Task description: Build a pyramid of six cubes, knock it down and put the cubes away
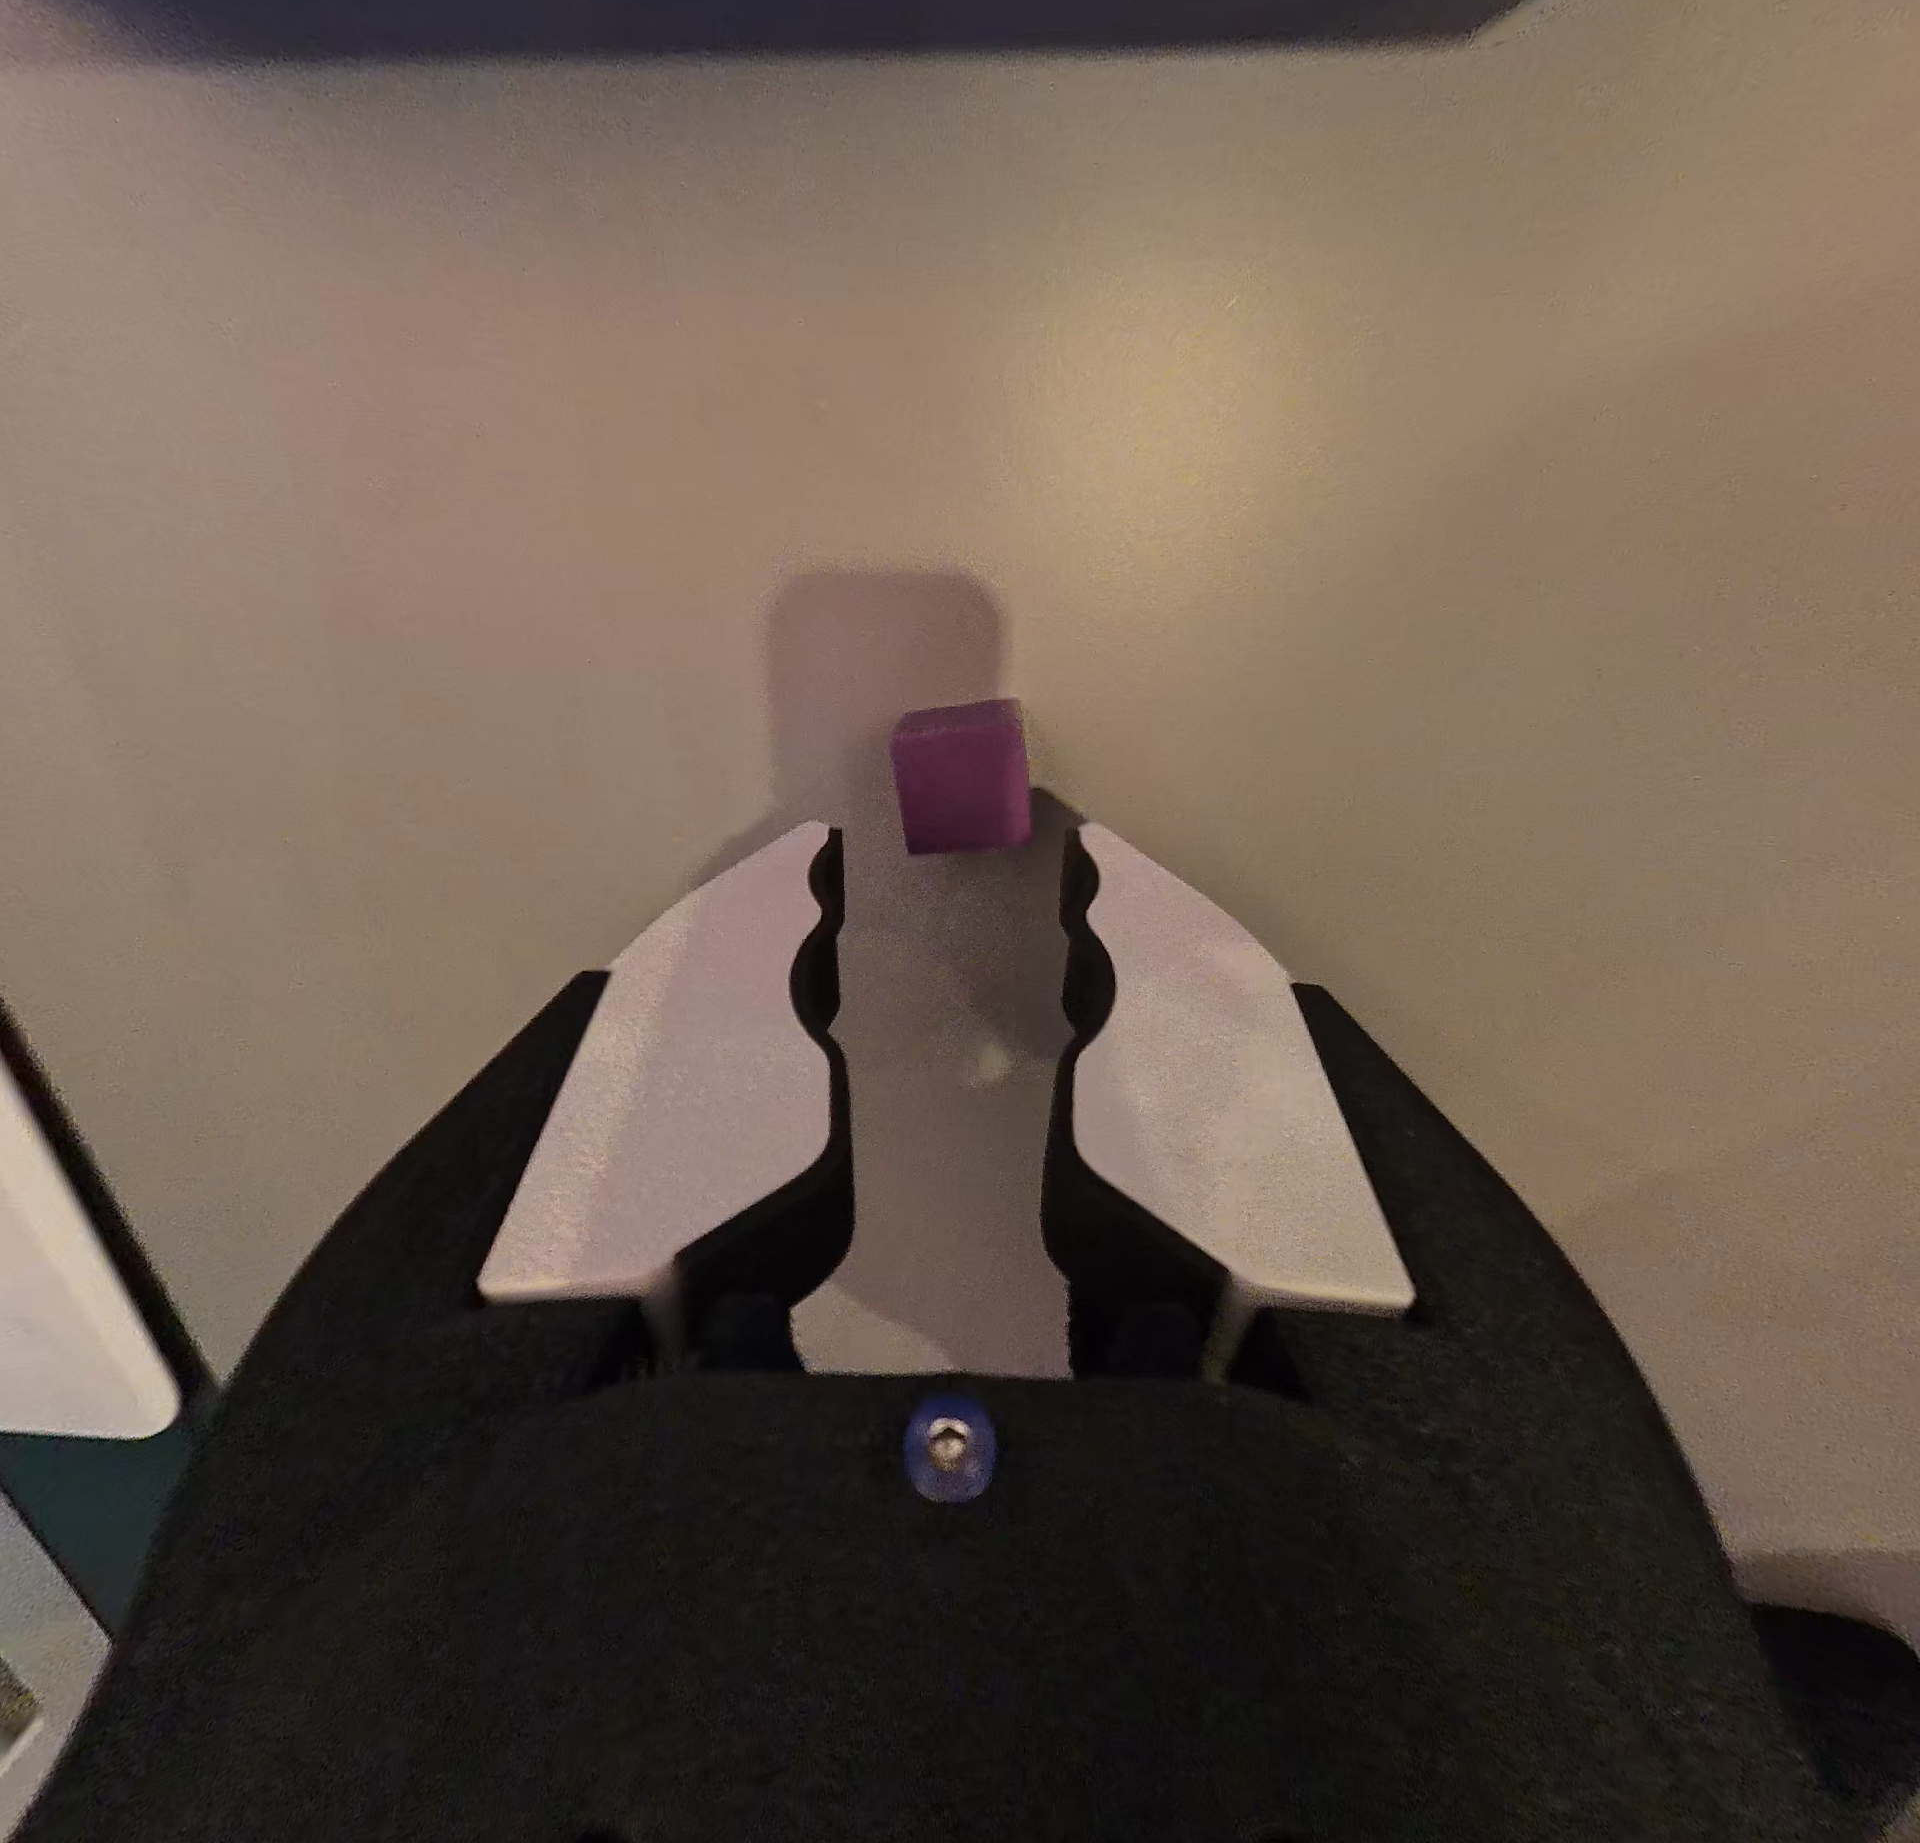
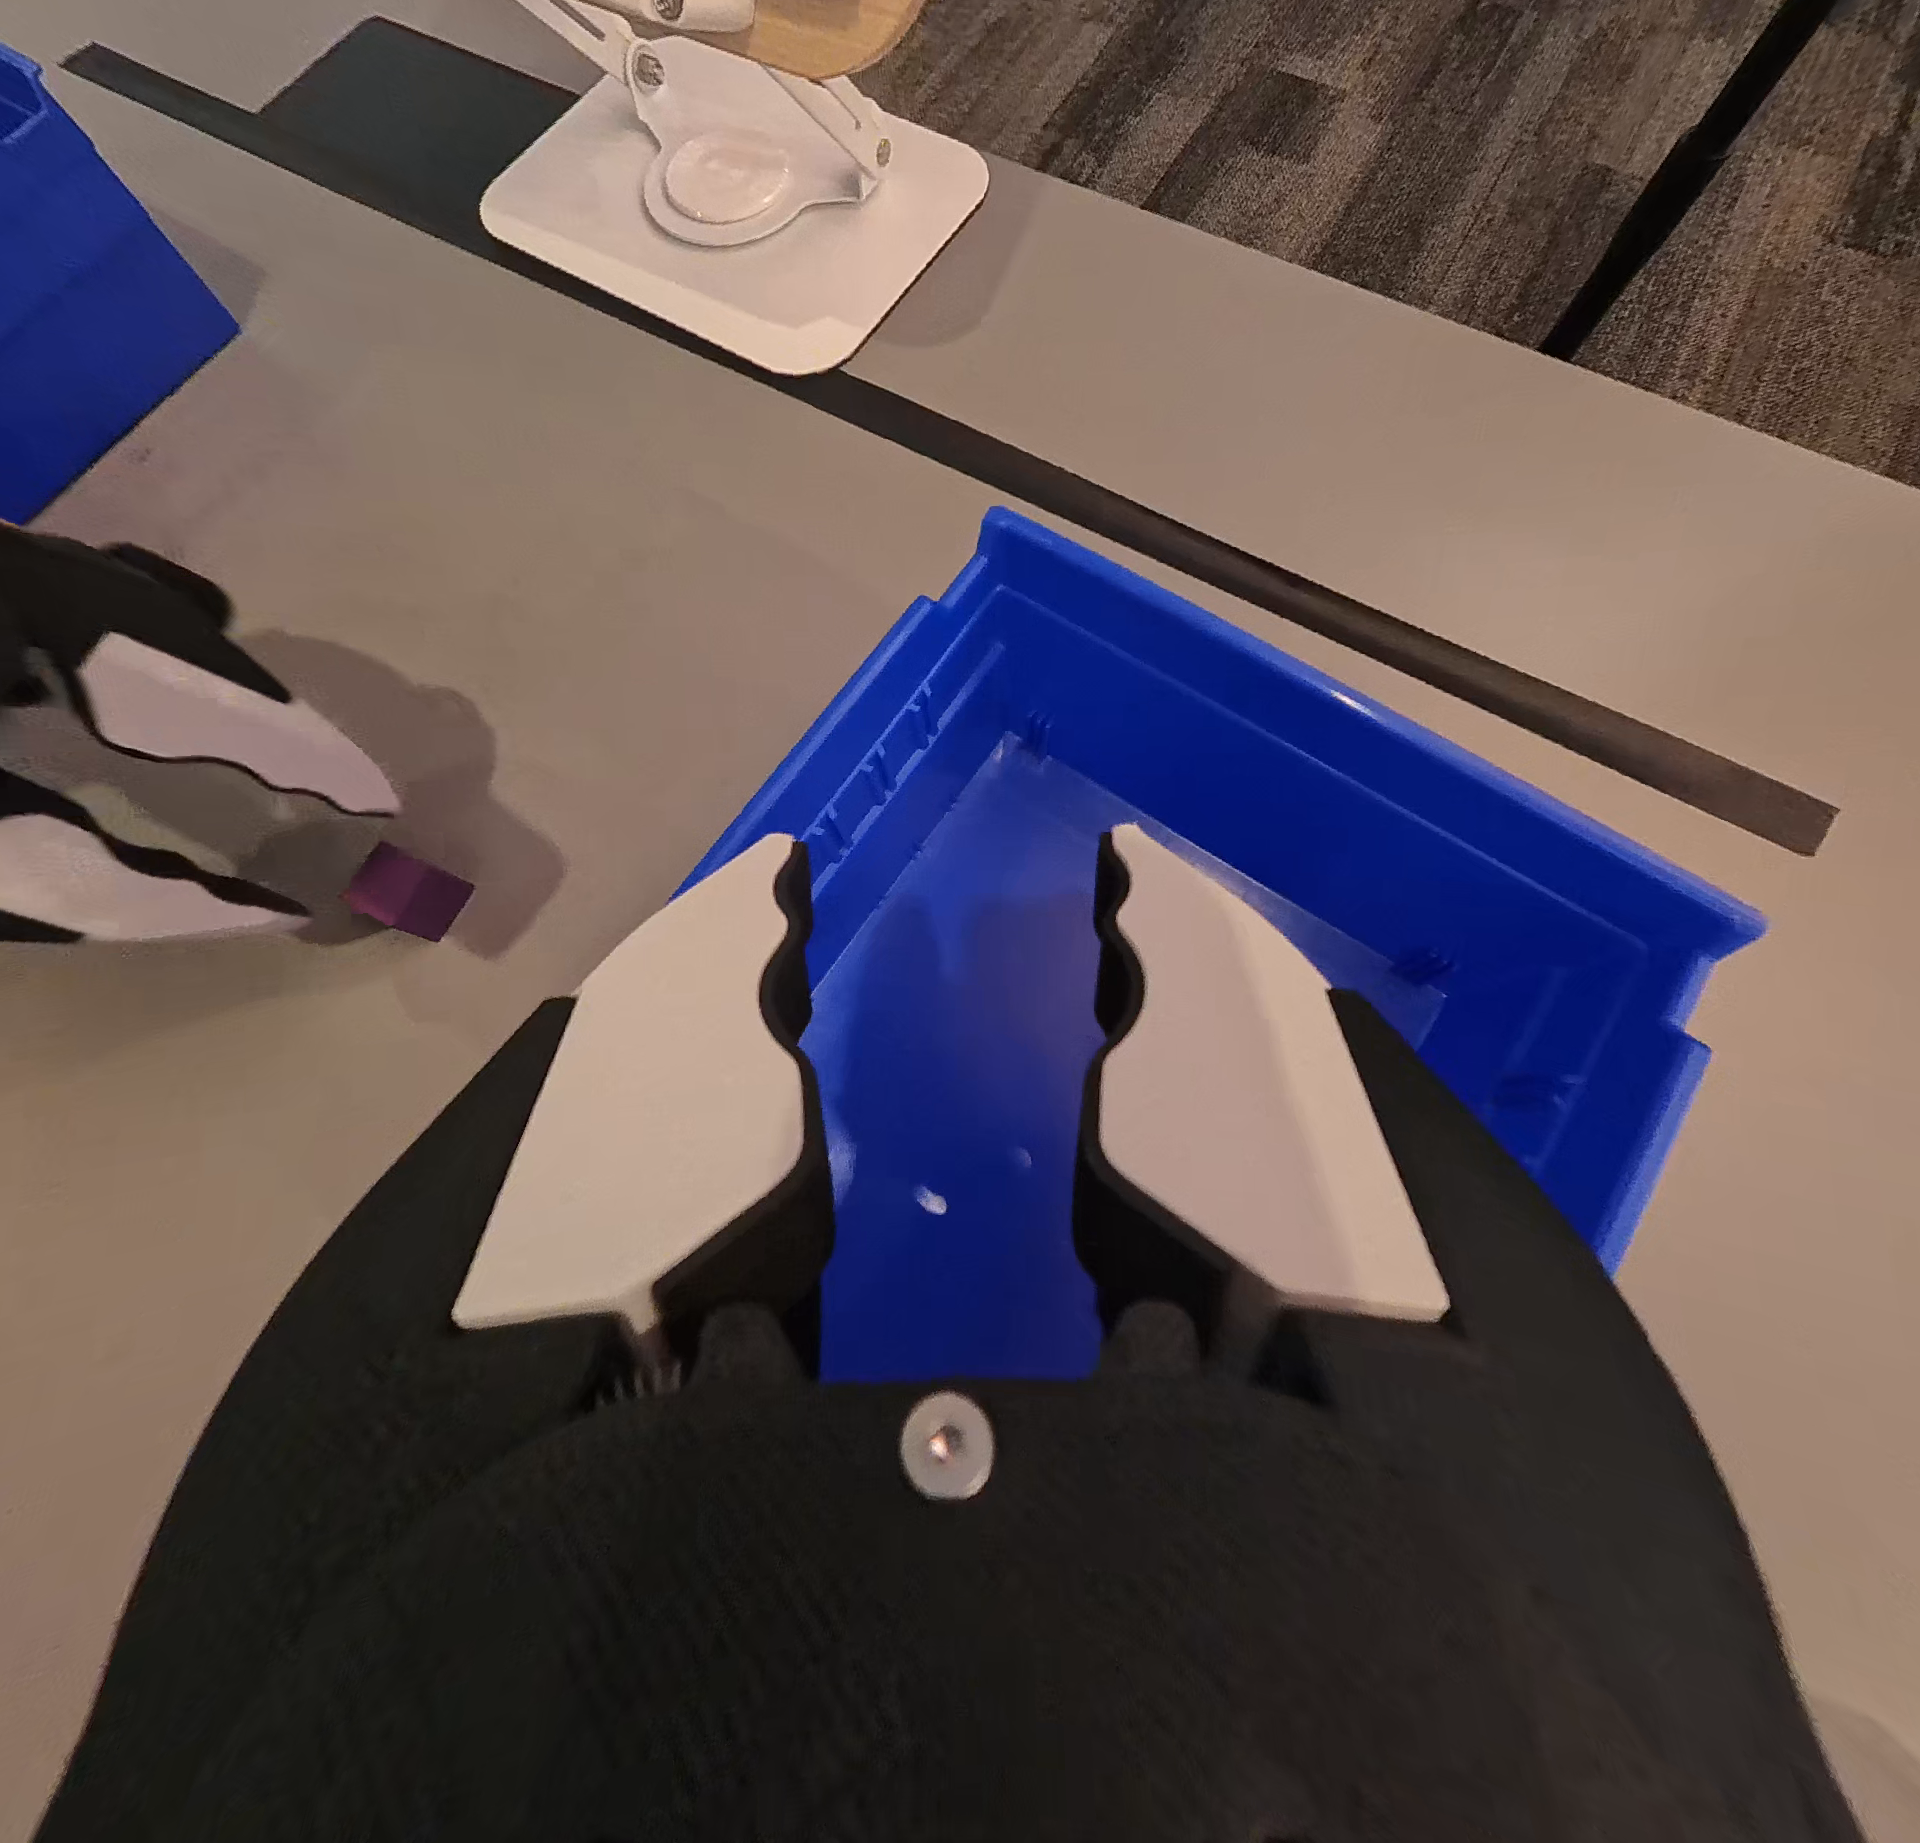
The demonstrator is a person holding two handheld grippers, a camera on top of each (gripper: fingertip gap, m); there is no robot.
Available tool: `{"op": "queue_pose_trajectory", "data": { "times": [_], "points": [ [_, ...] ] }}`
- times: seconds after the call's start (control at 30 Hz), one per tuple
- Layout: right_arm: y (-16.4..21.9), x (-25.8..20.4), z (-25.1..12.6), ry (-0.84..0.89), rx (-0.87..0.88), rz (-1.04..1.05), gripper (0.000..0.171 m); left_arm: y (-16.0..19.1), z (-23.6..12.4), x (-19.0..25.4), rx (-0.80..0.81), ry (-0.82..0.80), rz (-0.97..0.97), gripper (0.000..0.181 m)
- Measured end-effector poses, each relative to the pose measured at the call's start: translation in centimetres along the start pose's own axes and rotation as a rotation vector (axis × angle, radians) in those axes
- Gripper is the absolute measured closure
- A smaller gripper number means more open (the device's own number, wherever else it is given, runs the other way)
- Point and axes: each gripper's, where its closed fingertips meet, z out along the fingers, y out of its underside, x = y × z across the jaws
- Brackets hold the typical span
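Looks like a task end or start, can't tell which: your left gripper, jaws apart & empty, sits just short of the purple cube on the table, while the right gripper hangs spread, holding nothing, over the blue bin, no other cubes visible.

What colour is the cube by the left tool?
Purple cube; left wrist view shows it best.

An office, by the look: grey patterned carpet tiles, a pale tabletop, a white monitor-arm base.
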Motion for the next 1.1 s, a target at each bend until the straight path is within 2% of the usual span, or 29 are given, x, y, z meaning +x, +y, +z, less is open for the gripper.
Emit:
{"op": "queue_pose_trajectory", "data": {
  "times": [0.1,0.17,0.2,0.3,0.4,0.47,0.57,0.67,0.77,0.87,1.1],
  "points": [
    [-0.2,0.1,-0.4,-0.012,0.021,0.01,0.117,-0.3,-5.2,0.0,0.175,-0.1,-0.015,0.148],
    [-0.3,0.2,-0.6,-0.021,0.035,0.018,0.117,0.1,-10.2,-0.4,0.335,-0.24,-0.031,0.14],
    [-0.4,0.2,-0.7,-0.027,0.043,0.022,0.117,1.0,-13.0,-0.7,0.406,-0.323,-0.049,0.141],
    [-0.5,0.1,-0.8,-0.051,0.06,0.038,0.117,6.7,-19.7,-2.0,0.494,-0.562,-0.173,0.142],
    [-0.6,-0.2,-0.6,-0.069,0.06,0.036,0.117,14.4,-22.8,-3.2,0.497,-0.708,-0.333,0.134],
    [-0.6,-0.4,-0.6,-0.079,0.057,0.031,0.117,19.9,-22.4,-3.7,0.439,-0.72,-0.429,0.147],
    [-0.6,-0.7,-0.5,-0.096,0.063,0.038,0.118,27.8,-18.6,-3.5,0.279,-0.6,-0.579,0.145],
    [-0.5,-0.9,-0.3,-0.12,0.063,0.047,0.117,33.0,-14.1,-2.1,0.143,-0.427,-0.649,0.139],
    [-0.2,-0.9,0.0,-0.122,0.049,0.051,0.117,35.6,-10.9,-0.9,0.033,-0.318,-0.645,0.14],
    [0.2,-0.8,0.3,-0.12,0.029,0.048,0.117,37.3,-9.0,-0.9,-0.068,-0.294,-0.635,0.136],
    [1.1,-0.6,0.9,-0.118,-0.015,0.042,0.117,38.5,-5.9,-0.9,-0.166,-0.207,-0.65,0.135]
  ]
}}
